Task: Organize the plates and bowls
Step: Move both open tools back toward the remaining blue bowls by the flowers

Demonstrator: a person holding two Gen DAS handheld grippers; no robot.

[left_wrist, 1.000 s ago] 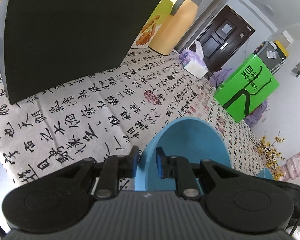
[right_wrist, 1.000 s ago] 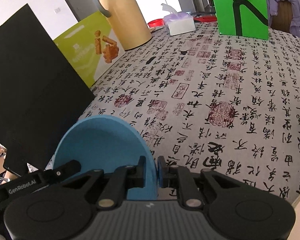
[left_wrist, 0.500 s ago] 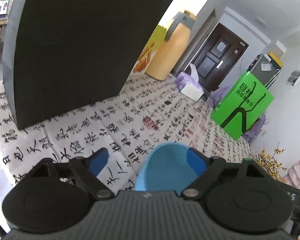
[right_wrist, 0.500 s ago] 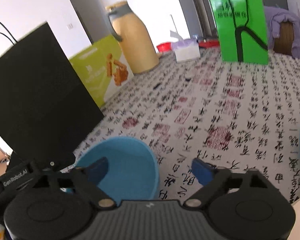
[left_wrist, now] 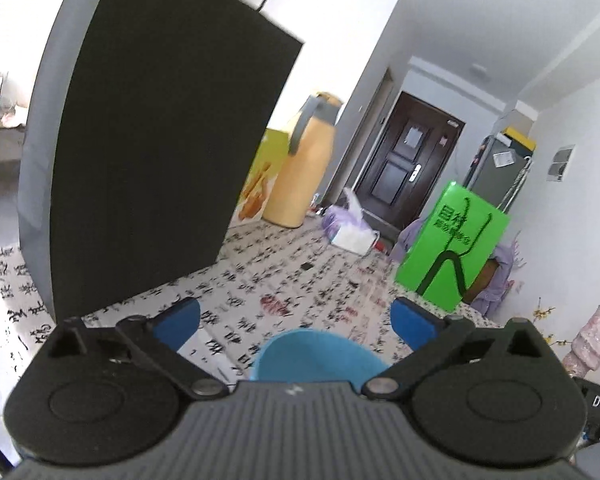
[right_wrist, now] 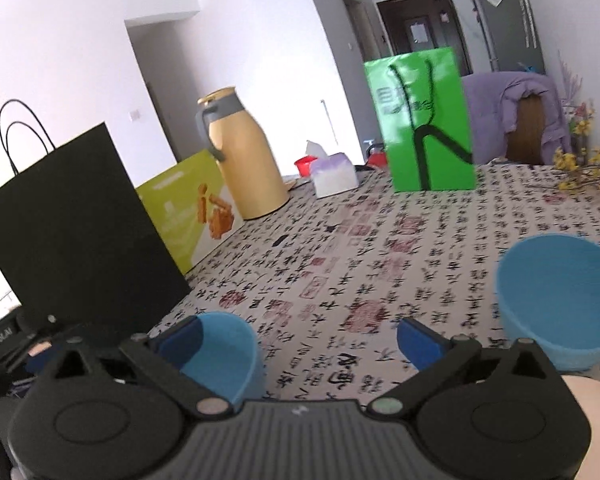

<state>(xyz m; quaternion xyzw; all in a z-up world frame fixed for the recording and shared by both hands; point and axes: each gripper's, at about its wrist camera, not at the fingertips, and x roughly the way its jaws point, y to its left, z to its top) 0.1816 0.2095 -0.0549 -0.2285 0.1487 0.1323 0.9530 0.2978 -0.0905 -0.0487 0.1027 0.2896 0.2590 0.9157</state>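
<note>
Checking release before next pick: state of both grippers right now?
Left gripper: open, jaws just opened, holding nothing; blue bowl sits below.
Right gripper: open, just opened, empty.

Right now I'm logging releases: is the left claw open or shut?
Open. The left claw has just been opening; its blue pads stand wide apart, touching nothing, with the blue bowl sitting free below.

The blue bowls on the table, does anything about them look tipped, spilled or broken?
Nothing stands out. The near blue bowl sits upright on the patterned tablecloth, and the second blue bowl stands upright farther right, apart from it. Neither shows cracks or spills, though both are slightly blurred.
</note>
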